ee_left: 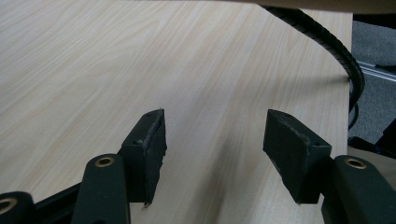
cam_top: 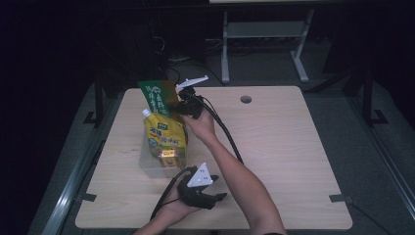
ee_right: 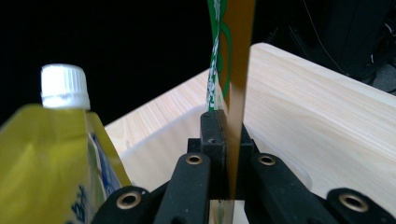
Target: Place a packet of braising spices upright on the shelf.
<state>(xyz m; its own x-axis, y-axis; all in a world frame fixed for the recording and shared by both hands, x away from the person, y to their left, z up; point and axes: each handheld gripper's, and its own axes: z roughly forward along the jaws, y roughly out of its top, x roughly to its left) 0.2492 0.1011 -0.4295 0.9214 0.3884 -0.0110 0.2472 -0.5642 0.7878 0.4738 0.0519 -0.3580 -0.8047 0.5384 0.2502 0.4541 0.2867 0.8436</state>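
Note:
A flat green and brown packet (cam_top: 157,98) stands upright at the back of a clear plastic bin (cam_top: 145,164), and my right gripper (cam_top: 188,105) is shut on its edge. In the right gripper view the jaws (ee_right: 227,126) pinch the thin packet (ee_right: 232,56), which rises straight up between them. A yellow pouch (cam_top: 165,134) with a white cap (ee_right: 64,86) leans in the bin just left of the packet. My left gripper (cam_top: 203,188) rests near the table's front edge, open, with bare wood between its pads (ee_left: 152,140).
A small yellow box (cam_top: 169,156) sits at the bin's front right corner. The right gripper's black cable (ee_left: 327,37) runs across the table behind the left gripper. A round cable hole (cam_top: 245,99) lies at the back of the table (cam_top: 284,147).

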